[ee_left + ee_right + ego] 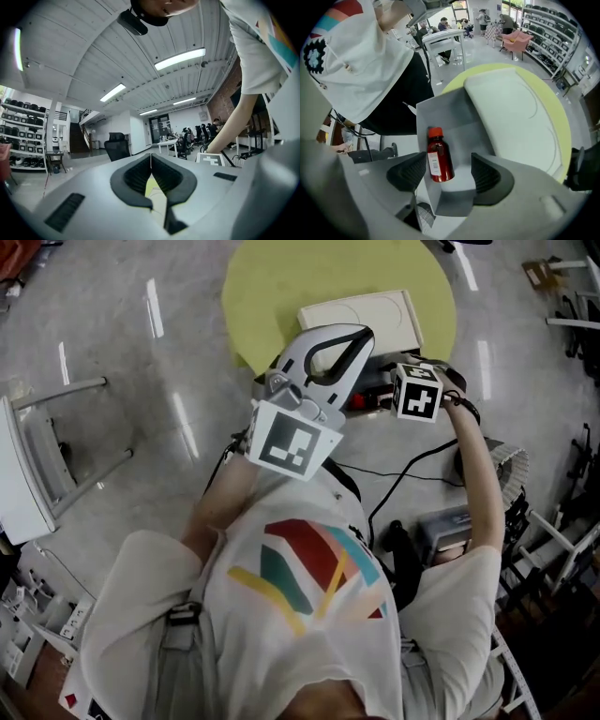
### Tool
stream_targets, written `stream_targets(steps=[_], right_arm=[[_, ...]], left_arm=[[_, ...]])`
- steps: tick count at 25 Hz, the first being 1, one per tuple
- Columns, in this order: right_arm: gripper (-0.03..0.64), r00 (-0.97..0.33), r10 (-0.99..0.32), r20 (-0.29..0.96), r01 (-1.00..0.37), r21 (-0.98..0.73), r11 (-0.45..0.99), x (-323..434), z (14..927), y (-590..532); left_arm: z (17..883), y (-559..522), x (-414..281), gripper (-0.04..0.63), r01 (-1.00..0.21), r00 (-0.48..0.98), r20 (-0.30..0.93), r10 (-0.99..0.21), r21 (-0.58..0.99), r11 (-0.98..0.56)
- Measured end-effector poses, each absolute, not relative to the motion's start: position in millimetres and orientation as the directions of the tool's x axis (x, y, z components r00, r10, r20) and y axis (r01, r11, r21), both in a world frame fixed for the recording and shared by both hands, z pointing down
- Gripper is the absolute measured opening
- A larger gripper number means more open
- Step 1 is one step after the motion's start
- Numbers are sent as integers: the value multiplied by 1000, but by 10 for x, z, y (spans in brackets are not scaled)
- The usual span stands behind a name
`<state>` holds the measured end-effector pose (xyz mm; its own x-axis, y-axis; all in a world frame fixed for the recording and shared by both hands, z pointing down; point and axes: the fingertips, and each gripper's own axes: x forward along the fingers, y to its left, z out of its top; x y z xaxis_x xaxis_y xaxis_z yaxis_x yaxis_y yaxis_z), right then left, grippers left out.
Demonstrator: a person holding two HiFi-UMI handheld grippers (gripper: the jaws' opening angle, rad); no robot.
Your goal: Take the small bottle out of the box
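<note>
Step in hand: approach and alignment on the bottle; the grasp is not yet made.

Right hand-held gripper [449,173]: jaws wide apart, holding nothing. They straddle the near end of the open grey cardboard box [457,124], at lower centre of the right gripper view.

Small dark-red bottle with red cap and white label [439,157]: inside the box, lying against its grey floor, cap toward the top of the frame. It sits between the jaws, closer to the left-of-frame pad. Contact with that pad cannot be confirmed.

Left hand-held gripper [151,159]: jaws closed tip to tip, empty, raised and looking at the ceiling and far room.

Box rests on the round yellow-green desk [272,287], just beside a white flat rectangular tray [511,112] at centre right.

Judgement on the next move: centre the bottle between the pads, keep the box walls out of the jaws, close on the bottle body below the cap, then lift clear. The box looks light and may lift with the bottle; the idle left hand-held gripper could steady it.
</note>
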<state>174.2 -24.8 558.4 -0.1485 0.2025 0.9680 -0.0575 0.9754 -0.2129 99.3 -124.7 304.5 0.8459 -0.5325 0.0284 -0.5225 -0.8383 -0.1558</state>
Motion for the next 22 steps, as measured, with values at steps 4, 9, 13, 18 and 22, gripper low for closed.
stream_targets(steps=[4, 9, 13, 18, 22], right_arm=[[281, -91, 265, 960, -2, -266, 964, 1798, 5699, -163], [252, -60, 285, 957, 34, -284, 958, 1780, 5808, -136], [253, -38, 316, 948, 58, -314, 948, 1748, 5829, -134], [264, -14, 300, 954, 94, -298, 950, 1689, 5921, -146], [252, 10, 271, 962, 90, -271, 958, 1706, 6049, -155]], left_arm=[[3116, -1352, 849, 15, -577, 811, 39, -584, -112, -809], [3267, -1409, 691, 15, -617, 780, 78, -621, -79, -783], [3312, -1417, 607, 15, -636, 764, 88, -640, -67, -769], [3355, -1388, 520, 15, -656, 748, 97, -657, -49, -753], [3387, -1403, 476, 15, -669, 737, 90, -669, -34, -742]])
